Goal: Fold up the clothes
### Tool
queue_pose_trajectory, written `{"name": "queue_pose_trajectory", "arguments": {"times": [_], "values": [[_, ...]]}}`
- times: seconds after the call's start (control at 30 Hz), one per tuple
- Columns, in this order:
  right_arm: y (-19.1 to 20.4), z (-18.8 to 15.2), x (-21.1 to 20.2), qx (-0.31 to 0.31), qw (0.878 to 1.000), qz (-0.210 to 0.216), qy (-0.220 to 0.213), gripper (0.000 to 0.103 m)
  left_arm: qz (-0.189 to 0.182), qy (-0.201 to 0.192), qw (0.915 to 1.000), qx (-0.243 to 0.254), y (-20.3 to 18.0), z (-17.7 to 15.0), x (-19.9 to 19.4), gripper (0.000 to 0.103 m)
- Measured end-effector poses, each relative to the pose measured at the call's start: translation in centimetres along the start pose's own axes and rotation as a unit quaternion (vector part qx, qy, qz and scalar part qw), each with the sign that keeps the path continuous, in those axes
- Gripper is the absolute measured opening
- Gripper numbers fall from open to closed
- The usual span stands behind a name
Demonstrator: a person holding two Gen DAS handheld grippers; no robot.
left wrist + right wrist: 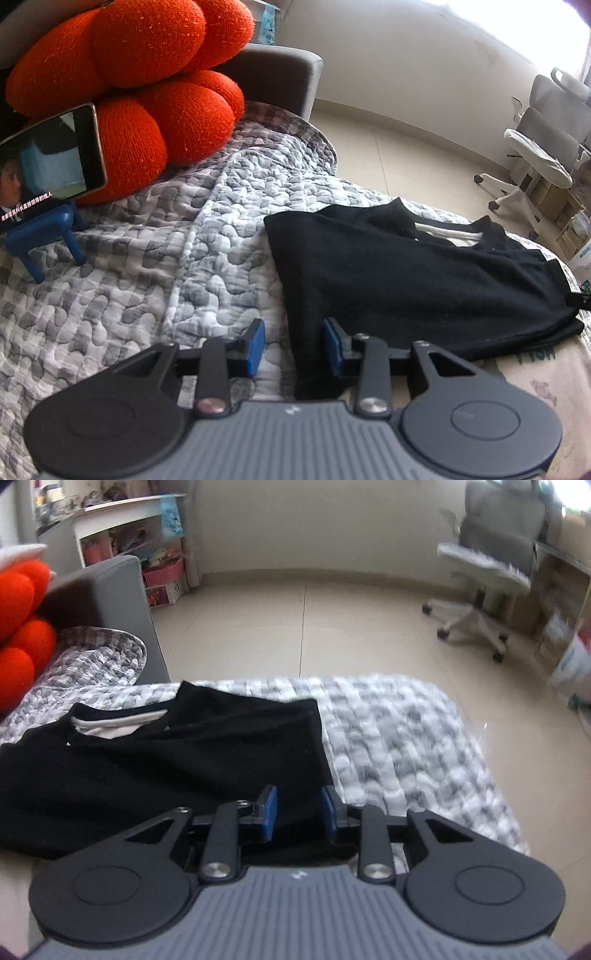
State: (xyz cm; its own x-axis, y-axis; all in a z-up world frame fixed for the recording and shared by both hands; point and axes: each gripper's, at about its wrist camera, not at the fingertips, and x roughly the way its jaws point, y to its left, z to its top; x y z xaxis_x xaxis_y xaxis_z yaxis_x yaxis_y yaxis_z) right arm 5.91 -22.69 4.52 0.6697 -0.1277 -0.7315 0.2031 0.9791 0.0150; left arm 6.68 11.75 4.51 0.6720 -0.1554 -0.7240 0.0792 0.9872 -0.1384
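Both grippers [294, 345] [300, 814] tilt down, open, over shirt [406, 273].

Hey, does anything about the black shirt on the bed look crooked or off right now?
Slightly. The black shirt lies folded on the grey quilt, but its layers do not line up: a strip of white lining peeks out at the collar, and the edges are stepped rather than flush. Nothing looks spilled or damaged.

Daylight floods both views; the upper right corner of the left wrist view is blown out white; the office chair [484, 579] and the quilt [402, 746] are smeared by motion blur in the right wrist view; fisheye bending curves the walls; frame corners darken.
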Motion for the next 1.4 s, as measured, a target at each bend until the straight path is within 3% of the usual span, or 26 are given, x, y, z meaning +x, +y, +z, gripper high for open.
{"name": "queue_pose_trajectory", "arguments": {"times": [0.1, 0.17, 0.47, 0.6, 0.67, 0.7, 0.87, 0.9, 0.93, 1.07, 1.23, 1.33, 1.4], "values": [[0.5, -0.4, 0.5, -0.029, 0.999, -0.018, 0.011, 0.025, 0.000, 0.002, 1.0000, -0.004, 0.0, 0.0, 0.1, 0.037], [0.7, -0.3, 0.1, -0.029, 0.999, -0.024, 0.006, 0.000, 0.000, 0.001, 1.0000, -0.003, 0.0, 0.0, 0.1, 0.037], [-1.1, 0.4, -1.7, 0.035, 0.999, 0.002, -0.012, 0.001, -0.001, 0.003, 1.0000, -0.009, 0.2, 0.0, 0.2, 0.039], [-2.3, 0.3, -1.0, 0.095, 0.995, 0.042, 0.011, 0.019, -0.001, 0.003, 1.0000, -0.009, 0.2, 0.0, 0.2, 0.039], [-2.7, 0.3, -1.0, 0.116, 0.992, 0.049, 0.010, 0.036, -0.002, 0.004, 0.9999, -0.012, 0.2, 0.0, 0.2, 0.039], [-2.8, 0.3, -1.2, 0.121, 0.991, 0.051, 0.008, 0.037, -0.002, 0.004, 0.9999, -0.012, 0.3, 0.0, 0.2, 0.039], [-2.6, 0.1, -0.3, 0.128, 0.990, 0.057, 0.020, 0.035, -0.002, 0.004, 0.9999, -0.010, 0.2, 0.0, 0.2, 0.039], [-2.4, 0.0, -0.1, 0.118, 0.991, 0.050, 0.022, 0.032, -0.002, 0.004, 0.9999, -0.010, 0.2, 0.0, 0.2, 0.039], [-2.2, 0.0, 0.1, 0.109, 0.993, 0.042, 0.023, 0.019, -0.002, 0.004, 0.9999, -0.010, 0.3, 0.0, 0.2, 0.039], [-2.4, 0.1, -0.4, 0.108, 0.994, 0.031, 0.014, 0.000, -0.002, 0.004, 0.9999, -0.010, 0.3, 0.0, 0.2, 0.039], [-3.5, 0.7, -2.3, 0.132, 0.991, 0.035, -0.008, 0.000, -0.001, 0.004, 0.9999, -0.009, 0.2, 0.0, 0.1, 0.039], [-3.9, 0.2, -0.9, 0.161, 0.985, 0.044, 0.032, 0.012, 0.000, 0.004, 1.0000, -0.009, 0.2, 0.0, 0.1, 0.039], [-4.1, 0.1, -0.3, 0.174, 0.983, 0.043, 0.043, 0.012, -0.001, 0.004, 0.9999, -0.009, 0.2, 0.1, 0.1, 0.039]]}}
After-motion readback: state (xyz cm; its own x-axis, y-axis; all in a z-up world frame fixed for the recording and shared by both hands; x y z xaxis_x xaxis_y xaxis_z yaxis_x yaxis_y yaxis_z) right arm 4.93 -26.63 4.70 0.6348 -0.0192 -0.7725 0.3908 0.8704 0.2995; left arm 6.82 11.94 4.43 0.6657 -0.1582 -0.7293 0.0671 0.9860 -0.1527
